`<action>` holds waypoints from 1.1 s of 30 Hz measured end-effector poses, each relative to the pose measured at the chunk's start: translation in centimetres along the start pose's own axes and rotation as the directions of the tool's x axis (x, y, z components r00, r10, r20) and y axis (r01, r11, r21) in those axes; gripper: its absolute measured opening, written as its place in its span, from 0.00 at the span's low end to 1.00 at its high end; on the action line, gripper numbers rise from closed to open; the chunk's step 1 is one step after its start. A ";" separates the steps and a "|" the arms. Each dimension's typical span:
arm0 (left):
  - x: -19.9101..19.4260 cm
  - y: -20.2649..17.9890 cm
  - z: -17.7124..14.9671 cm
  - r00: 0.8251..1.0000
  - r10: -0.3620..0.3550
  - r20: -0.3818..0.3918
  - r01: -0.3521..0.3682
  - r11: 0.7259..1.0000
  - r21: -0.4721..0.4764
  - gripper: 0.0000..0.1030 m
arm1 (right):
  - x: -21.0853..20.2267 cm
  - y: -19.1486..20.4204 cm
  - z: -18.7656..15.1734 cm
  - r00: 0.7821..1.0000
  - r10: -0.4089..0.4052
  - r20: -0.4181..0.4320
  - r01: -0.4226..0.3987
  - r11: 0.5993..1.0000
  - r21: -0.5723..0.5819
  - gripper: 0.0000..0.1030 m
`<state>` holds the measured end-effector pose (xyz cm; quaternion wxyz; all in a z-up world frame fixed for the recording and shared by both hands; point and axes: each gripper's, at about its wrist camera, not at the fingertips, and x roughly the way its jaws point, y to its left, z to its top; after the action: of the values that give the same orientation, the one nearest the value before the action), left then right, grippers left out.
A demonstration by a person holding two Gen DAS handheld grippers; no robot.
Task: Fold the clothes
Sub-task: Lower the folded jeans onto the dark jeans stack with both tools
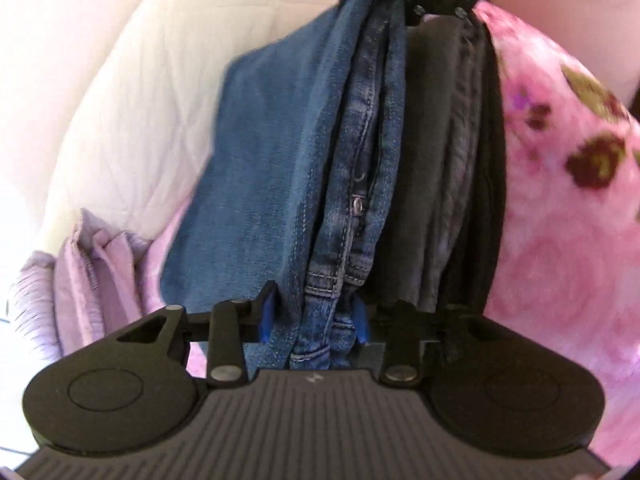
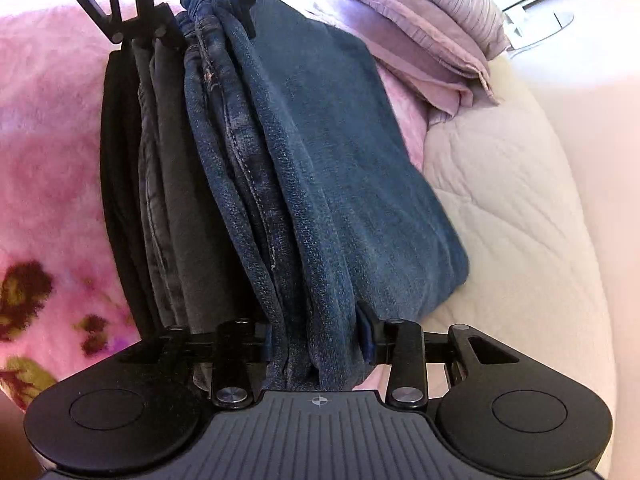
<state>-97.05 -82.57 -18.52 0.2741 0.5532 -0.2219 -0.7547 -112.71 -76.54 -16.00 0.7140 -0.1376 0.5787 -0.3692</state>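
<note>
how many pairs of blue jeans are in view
1. The folded blue jeans are held at one end by the left gripper and at the other by the right gripper, resting beside a dark stack. More may be hidden in it.

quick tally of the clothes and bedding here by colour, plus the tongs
Blue: 1, folded jeans, clamped at opposite ends by the left tongs and right tongs
Dark grey or black: at least 1, folded garments beside the jeans; layers too bunched to separate
Lilac: 1 folded stack
Pink floral: 1 blanket
Cream: 1 quilt
Tongs: 2
Total: 7
</note>
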 end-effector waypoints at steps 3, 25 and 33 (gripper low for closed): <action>-1.8 0.2 -0.2 1.000 0.005 0.006 -0.005 1.000 -0.004 0.32 | -2.0 0.1 -0.5 0.999 -0.030 0.015 0.029 0.999 0.032 0.36; -2.2 -0.9 -3.6 1.000 -0.013 -0.017 0.014 0.998 0.066 0.33 | -1.6 5.8 -3.3 0.999 -0.003 -0.046 0.003 1.000 0.006 0.40; -2.5 -1.6 -3.3 1.000 -0.014 -0.021 0.015 0.999 0.038 0.26 | -1.8 5.0 -3.1 0.999 0.026 -0.045 -0.024 0.999 0.035 0.33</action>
<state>-93.55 -79.86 -18.73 0.2603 0.5676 -0.2292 -0.7467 -113.91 -71.16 -18.73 0.7075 -0.1096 0.5901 -0.3731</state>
